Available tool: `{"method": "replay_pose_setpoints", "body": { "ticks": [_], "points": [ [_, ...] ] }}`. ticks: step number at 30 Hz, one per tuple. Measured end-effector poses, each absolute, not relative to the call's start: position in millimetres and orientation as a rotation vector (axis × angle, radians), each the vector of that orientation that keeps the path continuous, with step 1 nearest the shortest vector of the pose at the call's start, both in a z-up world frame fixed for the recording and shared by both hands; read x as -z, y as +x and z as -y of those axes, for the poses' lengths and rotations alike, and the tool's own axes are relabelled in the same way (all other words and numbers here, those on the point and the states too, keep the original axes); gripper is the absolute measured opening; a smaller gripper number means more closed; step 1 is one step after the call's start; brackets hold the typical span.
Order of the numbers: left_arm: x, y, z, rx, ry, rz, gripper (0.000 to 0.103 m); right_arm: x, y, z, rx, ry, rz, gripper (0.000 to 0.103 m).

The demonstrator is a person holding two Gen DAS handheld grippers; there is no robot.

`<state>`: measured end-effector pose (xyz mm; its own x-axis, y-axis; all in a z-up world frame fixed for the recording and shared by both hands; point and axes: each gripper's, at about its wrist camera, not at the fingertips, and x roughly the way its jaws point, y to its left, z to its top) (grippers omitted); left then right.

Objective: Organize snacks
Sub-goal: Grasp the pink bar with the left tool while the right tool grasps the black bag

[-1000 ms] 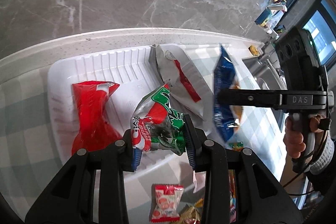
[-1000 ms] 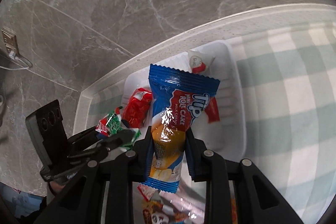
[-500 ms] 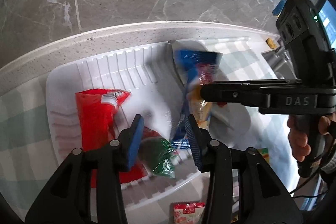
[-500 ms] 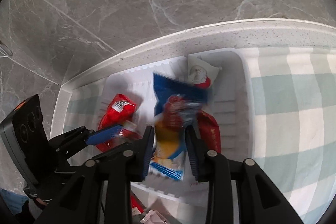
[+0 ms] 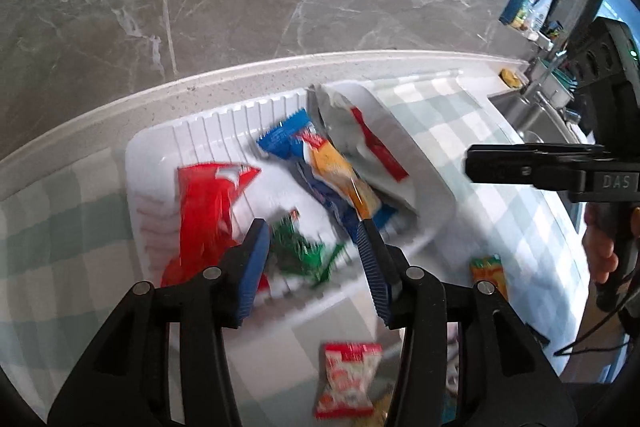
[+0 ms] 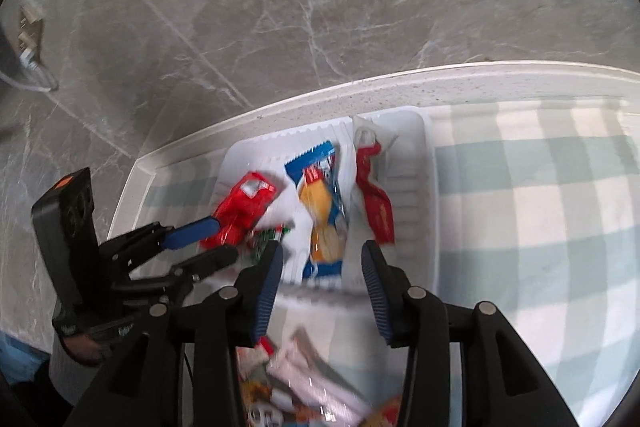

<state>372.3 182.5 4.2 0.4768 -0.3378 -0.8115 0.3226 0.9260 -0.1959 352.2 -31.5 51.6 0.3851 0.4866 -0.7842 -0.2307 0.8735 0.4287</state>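
Observation:
A white ribbed tray [image 5: 224, 123] [image 6: 416, 187] holds a red packet [image 5: 204, 211] [image 6: 244, 211], a green packet [image 5: 304, 247] [image 6: 268, 239], a blue roll-cake packet [image 5: 320, 167] [image 6: 324, 211] and a white packet with a red stripe [image 5: 360, 139] [image 6: 372, 195]. My left gripper [image 5: 310, 239] [image 6: 216, 239] hovers over the tray's near edge, jaws opening; the green packet lies loose below the gap, untouched by the pads. My right gripper [image 6: 322, 255] [image 5: 520, 167] hangs at the tray's near edge, jaws opening, with nothing held; the blue packet lies beyond its fingertips.
Loose snacks lie on the checked cloth in front of the tray: a red-and-white packet [image 5: 348, 379], an orange packet [image 5: 488, 271] and a blurred heap [image 6: 312, 387]. A marble wall rises behind the counter. A sink with a tap [image 5: 532, 99] is at the right. A person's hand [image 5: 604, 247] grips the right handle.
The left gripper let go of the green packet and the right let go of the blue one. Both packets now lie in the tray. Both grippers have opened wider and drawn back.

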Motion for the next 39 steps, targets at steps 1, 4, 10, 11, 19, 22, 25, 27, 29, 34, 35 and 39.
{"method": "replay_pose_setpoints", "body": {
  "ticks": [1,4,10,11,19,22,25,27,29,34,35,39],
  "points": [
    [-5,365,-182,0.407,-0.01,-0.997,0.044,-53,347,32,-0.465,0.259,-1.081,0.046],
    [-8,340,-182,0.416,0.003,-1.004,0.044,-61,320,38,-0.47,0.207,-1.061,0.048],
    [-8,279,-172,0.484,0.023,-1.034,0.045,-65,256,49,-0.473,0.042,-1.027,0.049],
    [-7,268,-169,0.499,0.032,-1.042,0.046,-63,245,50,-0.48,0.01,-1.027,0.049],
    [9,190,-142,0.616,0.071,-1.11,0.047,-32,169,46,-0.566,-0.213,-1.066,0.05],
    [13,172,-133,0.645,0.086,-1.119,0.047,-23,149,39,-0.589,-0.297,-1.066,0.05],
    [17,159,-124,0.657,0.114,-1.125,0.047,-13,133,29,-0.606,-0.384,-1.055,0.05],
    [19,154,-121,0.655,0.128,-1.132,0.047,-9,126,24,-0.606,-0.438,-1.042,0.05],
    [22,151,-119,0.654,0.134,-1.137,0.047,-4,122,19,-0.612,-0.486,-1.033,0.05],
    [31,149,-112,0.636,0.149,-1.145,0.047,5,117,9,-0.611,-0.583,-1.015,0.05],
    [33,151,-112,0.633,0.15,-1.147,0.047,6,116,8,-0.61,-0.596,-1.01,0.05],
    [37,151,-109,0.629,0.152,-1.152,0.047,10,113,4,-0.609,-0.636,-0.999,0.05]
  ]
}}
